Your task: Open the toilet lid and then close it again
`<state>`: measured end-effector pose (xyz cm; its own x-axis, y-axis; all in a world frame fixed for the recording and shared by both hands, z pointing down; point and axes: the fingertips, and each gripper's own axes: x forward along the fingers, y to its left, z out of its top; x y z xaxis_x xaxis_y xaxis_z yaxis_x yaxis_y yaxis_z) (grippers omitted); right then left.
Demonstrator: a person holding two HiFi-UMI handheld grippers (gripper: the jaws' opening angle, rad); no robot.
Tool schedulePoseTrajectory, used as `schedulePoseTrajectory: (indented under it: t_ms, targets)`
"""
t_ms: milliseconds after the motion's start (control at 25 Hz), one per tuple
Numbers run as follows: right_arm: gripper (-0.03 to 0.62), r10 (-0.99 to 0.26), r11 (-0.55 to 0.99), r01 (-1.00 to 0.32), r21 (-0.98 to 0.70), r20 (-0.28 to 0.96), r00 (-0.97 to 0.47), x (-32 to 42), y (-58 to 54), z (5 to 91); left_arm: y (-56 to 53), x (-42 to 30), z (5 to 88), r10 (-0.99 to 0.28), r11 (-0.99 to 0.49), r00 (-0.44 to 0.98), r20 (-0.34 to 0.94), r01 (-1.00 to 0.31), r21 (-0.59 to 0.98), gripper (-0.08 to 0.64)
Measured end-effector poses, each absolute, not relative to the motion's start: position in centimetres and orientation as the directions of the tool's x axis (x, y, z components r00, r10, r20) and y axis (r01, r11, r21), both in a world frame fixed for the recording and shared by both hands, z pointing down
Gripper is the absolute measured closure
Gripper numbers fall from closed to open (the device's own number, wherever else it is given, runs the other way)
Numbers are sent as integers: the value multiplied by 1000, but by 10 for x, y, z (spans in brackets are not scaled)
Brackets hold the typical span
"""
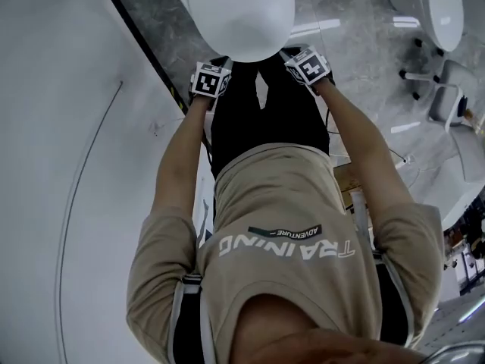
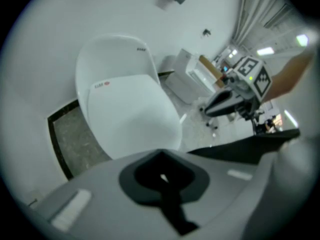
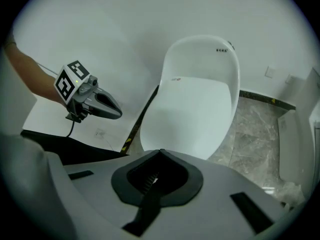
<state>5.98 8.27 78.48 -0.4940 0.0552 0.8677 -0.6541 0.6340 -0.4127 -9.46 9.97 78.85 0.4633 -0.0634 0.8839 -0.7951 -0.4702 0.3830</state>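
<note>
The white toilet (image 1: 235, 14) stands at the top of the head view with its lid (image 2: 131, 114) lying down over the bowl. The lid (image 3: 192, 114) is smooth and carries a small red mark near its hinge end. My left gripper (image 1: 218, 65) hovers just off the bowl's front left, jaws shut with nothing between them (image 2: 160, 154). At the front right my right gripper (image 1: 294, 54) is likewise shut and empty (image 3: 160, 151). Each gripper shows in the other's view, the right one (image 2: 207, 110) and the left one (image 3: 118, 114), both clear of the lid.
Grey marble floor (image 1: 163, 29) with a dark border surrounds the toilet. White panels (image 1: 68, 127) lie to the left. Another white fixture (image 2: 192, 76) stands beyond the toilet, and chairs (image 1: 447, 97) stand at the upper right. The person's black trousers (image 1: 265, 120) are right before the bowl.
</note>
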Motion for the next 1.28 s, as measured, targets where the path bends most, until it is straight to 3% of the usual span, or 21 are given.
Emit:
schedulePoseTrajectory:
  t_ms: [160,360,680,880,1280]
  targets:
    - [577,-18,659,-631,-410,830,-558,38,77,734,96,-88,733,-162,-489,586,794,-747,451,555]
    - [578,-144,702,-621,-349,784,-604,35,52,666,59,-79,654,-320,-537,618,718,-743,400,555]
    - [577,-349,661,-660,-357,632,-692,13,0,564,0,-98,545,-550,-526,580,601,-799,291,555]
    - [578,-409,677,-639,-365,535,-739,-1,-27,508,-24,-115,488,-652,-500,553,519,-828,255,555]
    - [578,-531,787,-588,-186,281,-800,-27,-82,345,-64,-136,321,-838,-481,494,230,-869,115,555]
